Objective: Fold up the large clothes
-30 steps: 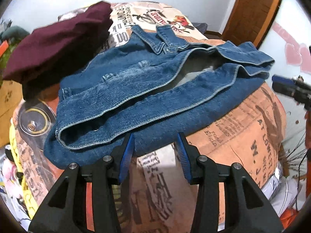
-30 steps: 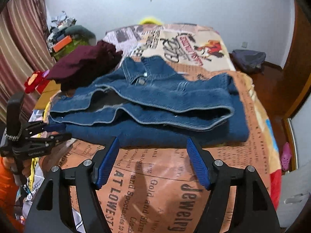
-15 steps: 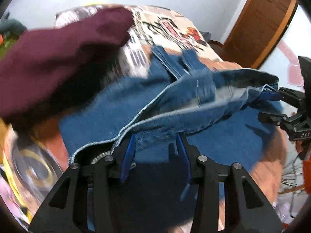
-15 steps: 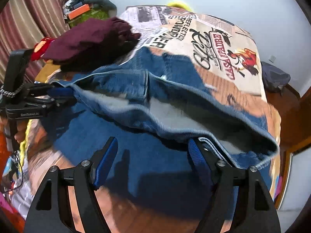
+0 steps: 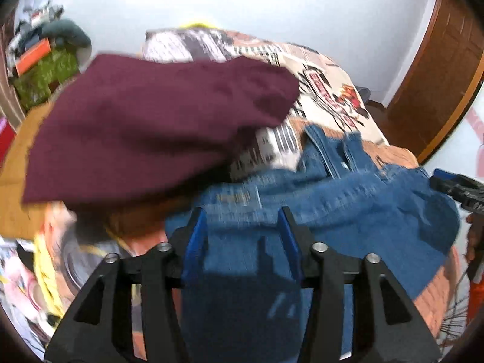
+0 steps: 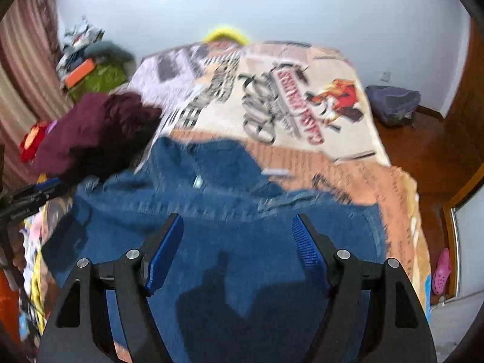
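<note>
A blue denim jacket (image 5: pixel 332 199) lies folded on the printed bedspread (image 5: pixel 332 78); it also shows in the right wrist view (image 6: pixel 230 217). My left gripper (image 5: pixel 243 220) hovers over the jacket's near left part, jaws apart with only flat denim between them. My right gripper (image 6: pixel 237 227) hovers over the jacket's near middle, jaws wide apart and empty. The right gripper (image 5: pixel 453 184) shows at the right edge of the left wrist view. Both views are motion-blurred.
A maroon garment (image 5: pixel 145 133) is piled at the jacket's left, also in the right wrist view (image 6: pixel 90 133). Clutter and a green bag (image 6: pixel 96 75) stand by the curtain at left. A dark bag (image 6: pixel 393 99) and a wooden door (image 5: pixel 438 75) are at right.
Both grippers took the jacket's near edge, carried it forward over the jacket and let go. Both now stand open above the folded denim.
</note>
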`<state>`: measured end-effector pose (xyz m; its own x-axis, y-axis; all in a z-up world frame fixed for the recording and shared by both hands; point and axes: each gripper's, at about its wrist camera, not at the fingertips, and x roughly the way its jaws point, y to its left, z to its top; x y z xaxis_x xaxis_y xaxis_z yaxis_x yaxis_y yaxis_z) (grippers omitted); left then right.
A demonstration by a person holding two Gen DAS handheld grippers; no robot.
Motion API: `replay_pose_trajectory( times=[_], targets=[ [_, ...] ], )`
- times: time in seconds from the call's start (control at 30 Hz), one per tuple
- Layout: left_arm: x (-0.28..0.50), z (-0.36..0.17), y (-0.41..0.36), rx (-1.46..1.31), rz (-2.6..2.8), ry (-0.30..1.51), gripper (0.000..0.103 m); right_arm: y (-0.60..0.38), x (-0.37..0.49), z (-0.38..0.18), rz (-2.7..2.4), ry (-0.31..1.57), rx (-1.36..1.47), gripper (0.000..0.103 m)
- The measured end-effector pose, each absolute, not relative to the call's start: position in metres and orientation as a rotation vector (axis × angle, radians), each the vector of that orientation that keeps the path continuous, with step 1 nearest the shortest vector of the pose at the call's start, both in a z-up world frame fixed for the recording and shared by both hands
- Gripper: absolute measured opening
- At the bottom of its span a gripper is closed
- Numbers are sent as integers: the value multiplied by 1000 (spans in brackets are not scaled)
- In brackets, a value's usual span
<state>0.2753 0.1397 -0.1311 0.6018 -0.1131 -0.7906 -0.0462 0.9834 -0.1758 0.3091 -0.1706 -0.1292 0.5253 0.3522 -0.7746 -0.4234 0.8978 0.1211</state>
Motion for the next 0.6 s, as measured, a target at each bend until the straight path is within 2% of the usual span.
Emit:
replay_pose_trajectory(
  times=[0.17, 0.23, 0.37, 0.47, 0.6],
  targets=[
    [251, -173, 122, -205, -91, 1058, 52, -153, 296, -165, 526, 1015, -206, 71],
    [239, -185, 114, -154, -59, 1066, 56, -151, 284, -182, 507, 1050, -238, 72],
    [212, -183, 102, -95, -18, 1045, 60, -154, 261, -175, 464, 976, -286, 73],
    [195, -182, 106, -124, -4, 1032, 60, -160, 249, -168, 455, 962, -253, 77],
    [177, -176, 117, -185, 28, 1025, 61, -165, 236, -161, 437, 942, -229, 77]
  ],
)
